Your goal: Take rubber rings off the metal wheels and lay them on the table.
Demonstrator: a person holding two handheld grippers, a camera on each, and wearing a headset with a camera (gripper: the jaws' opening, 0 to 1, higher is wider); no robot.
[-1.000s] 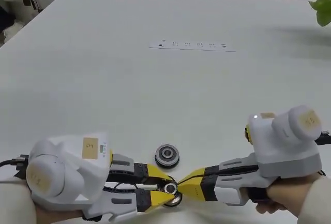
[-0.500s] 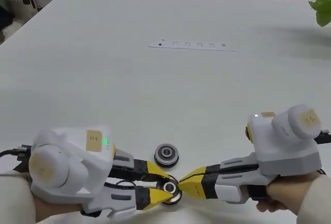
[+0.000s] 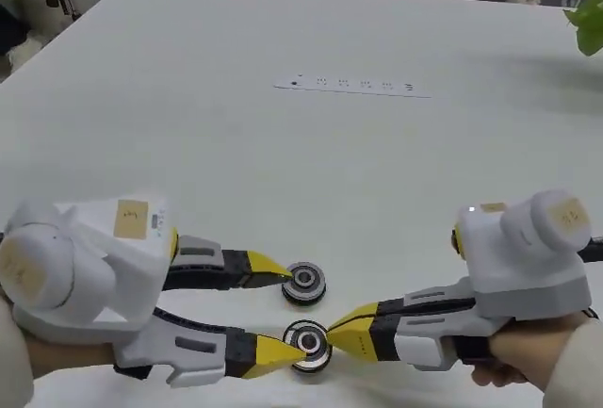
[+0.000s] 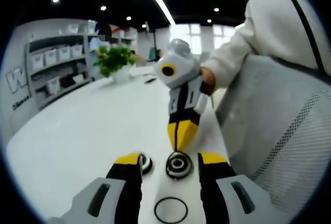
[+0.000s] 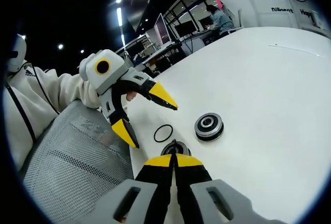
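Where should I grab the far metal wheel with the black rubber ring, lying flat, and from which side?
Probably by its outer rim: straddle the far wheel across its width, coming from the side where the open left gripper sits. It lies flat, hub up, so the round rubber edge is exposed all round.

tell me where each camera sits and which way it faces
Head view: on the person's head, looking down at the table; the left gripper, right gripper and a sleeve show.
Left gripper view: on the left gripper, looking along its open jaws at the right gripper; the person's torso at right.
Right gripper view: on the right gripper, looking back at the left gripper and torso.
Shared: both gripper views show the loose rubber ring.
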